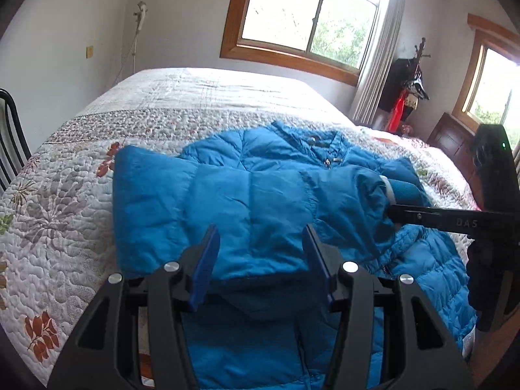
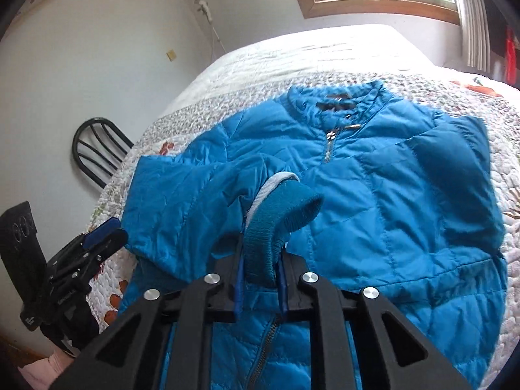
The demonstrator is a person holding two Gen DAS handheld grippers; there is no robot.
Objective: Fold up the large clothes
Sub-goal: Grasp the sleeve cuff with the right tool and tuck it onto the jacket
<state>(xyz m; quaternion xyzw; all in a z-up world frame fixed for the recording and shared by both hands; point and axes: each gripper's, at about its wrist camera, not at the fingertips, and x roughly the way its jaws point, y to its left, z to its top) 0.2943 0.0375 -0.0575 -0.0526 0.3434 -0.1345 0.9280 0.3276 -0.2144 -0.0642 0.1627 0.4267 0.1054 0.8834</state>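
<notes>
A blue quilted jacket (image 2: 383, 195) lies front-up on the bed (image 1: 195, 97), collar toward 12 o'clock and zip closed at the chest; a dark label inside the collar is too small to read. One sleeve (image 2: 201, 201) is folded across the front, and its ribbed knit cuff (image 2: 279, 224) is pinched between the narrowly closed fingers of the right tongs (image 2: 260, 279). In the left wrist view, the right tongs come in from 3 o'clock, with the raised letters "DAS" on one finger. The left tongs (image 1: 260, 260) stand wide open over the jacket's folded side, holding nothing. The bed wears a floral quilt (image 1: 58, 214). A dark metal chair (image 2: 97, 149) stands at 9 o'clock; wood-framed windows (image 1: 308, 16) sit at 12 o'clock.
</notes>
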